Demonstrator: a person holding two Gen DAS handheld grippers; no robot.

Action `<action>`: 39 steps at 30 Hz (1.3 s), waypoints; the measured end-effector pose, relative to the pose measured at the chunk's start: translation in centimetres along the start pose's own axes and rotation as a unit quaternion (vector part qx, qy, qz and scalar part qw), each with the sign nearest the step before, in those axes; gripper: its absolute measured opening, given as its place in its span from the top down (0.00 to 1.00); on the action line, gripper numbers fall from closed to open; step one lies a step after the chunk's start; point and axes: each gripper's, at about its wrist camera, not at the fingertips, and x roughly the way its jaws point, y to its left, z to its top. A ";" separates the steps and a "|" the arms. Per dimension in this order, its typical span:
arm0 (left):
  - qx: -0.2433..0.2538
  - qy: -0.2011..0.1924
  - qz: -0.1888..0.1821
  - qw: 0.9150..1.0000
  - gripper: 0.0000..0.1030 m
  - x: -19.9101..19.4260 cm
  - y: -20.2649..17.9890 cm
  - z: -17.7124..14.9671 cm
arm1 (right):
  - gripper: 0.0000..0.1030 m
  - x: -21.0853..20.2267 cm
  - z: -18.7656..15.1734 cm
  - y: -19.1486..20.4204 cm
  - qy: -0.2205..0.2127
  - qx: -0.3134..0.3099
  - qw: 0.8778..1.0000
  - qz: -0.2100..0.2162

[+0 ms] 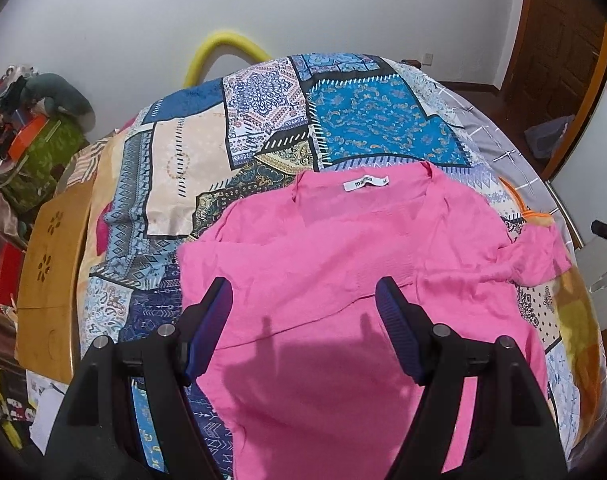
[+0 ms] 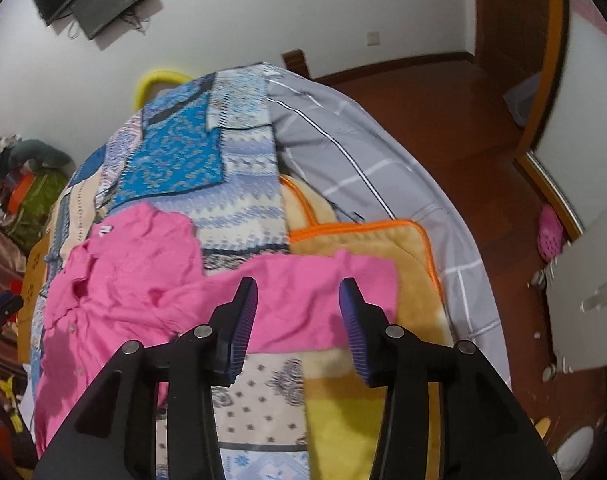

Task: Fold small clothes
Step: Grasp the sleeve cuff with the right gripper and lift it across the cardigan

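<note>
A pink shirt (image 1: 327,264) lies spread on the patchwork bedspread (image 1: 223,152), collar and white label (image 1: 365,183) at the far end. My left gripper (image 1: 305,292) is open and empty, hovering over the shirt's middle. In the right wrist view the same shirt (image 2: 135,280) lies to the left, with one sleeve (image 2: 303,300) stretched out to the right. My right gripper (image 2: 299,292) is open and empty, its fingers straddling that sleeve from above.
A wooden lap table (image 1: 47,280) and clutter sit left of the bed. A folded yellow blanket with orange trim (image 2: 363,248) and a grey checked sheet (image 2: 363,168) lie right of the shirt. Wooden floor (image 2: 443,120) and a pink slipper (image 2: 551,232) are to the right.
</note>
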 end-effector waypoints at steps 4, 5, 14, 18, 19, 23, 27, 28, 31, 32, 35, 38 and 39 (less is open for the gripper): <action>0.007 0.008 0.001 1.000 0.29 0.8 -0.8 0.0 | 0.58 1.4 -0.9 -2.1 0.019 0.034 0.999 0.003; 0.010 0.010 0.002 1.000 0.29 1.0 -1.1 -0.1 | 0.58 1.8 -1.1 -2.6 0.024 0.042 0.999 0.005; 0.025 0.026 0.003 0.999 0.29 2.7 -2.4 -0.3 | 0.58 5.9 -3.2 -6.1 0.073 0.104 0.992 0.018; 0.023 0.035 0.002 0.999 0.29 3.6 -2.6 -0.4 | 0.58 7.1 -3.9 -6.6 0.082 0.120 0.989 0.030; 0.022 0.039 0.000 0.999 0.29 3.8 -2.6 -0.5 | 0.58 7.3 -4.1 -6.7 0.084 0.123 0.988 0.033; 0.024 0.045 0.004 0.999 0.29 4.5 -2.7 -0.8 | 0.58 8.0 -4.5 -6.7 0.077 0.128 0.988 0.036; 0.026 0.050 0.006 0.998 0.29 5.0 -2.7 -1.0 | 0.74 8.0 -4.1 -6.2 0.070 0.114 0.991 0.022; 0.025 0.051 0.006 0.998 0.29 5.1 -2.6 -1.0 | 0.78 8.1 -4.0 -6.0 0.068 0.106 0.992 0.013; 0.021 0.052 0.005 0.998 0.29 5.3 -2.6 -1.0 | 0.91 8.2 -3.6 -5.3 0.058 0.097 0.993 0.015; 0.021 0.052 0.005 0.998 0.29 5.3 -2.6 -1.1 | 0.92 8.1 -3.5 -5.1 0.054 0.093 0.994 0.013; 0.023 0.050 0.006 0.998 0.29 5.1 -2.6 -1.0 | 0.92 7.4 -3.0 -4.1 0.039 0.076 0.996 0.013; 0.028 0.043 0.007 0.999 0.29 4.5 -2.6 -1.0 | 0.93 6.3 -2.1 -3.0 0.021 0.060 0.998 0.017; 0.029 0.040 0.007 0.999 0.29 4.3 -2.6 -0.9 | 0.93 5.7 -1.8 -2.5 0.013 0.054 0.998 0.020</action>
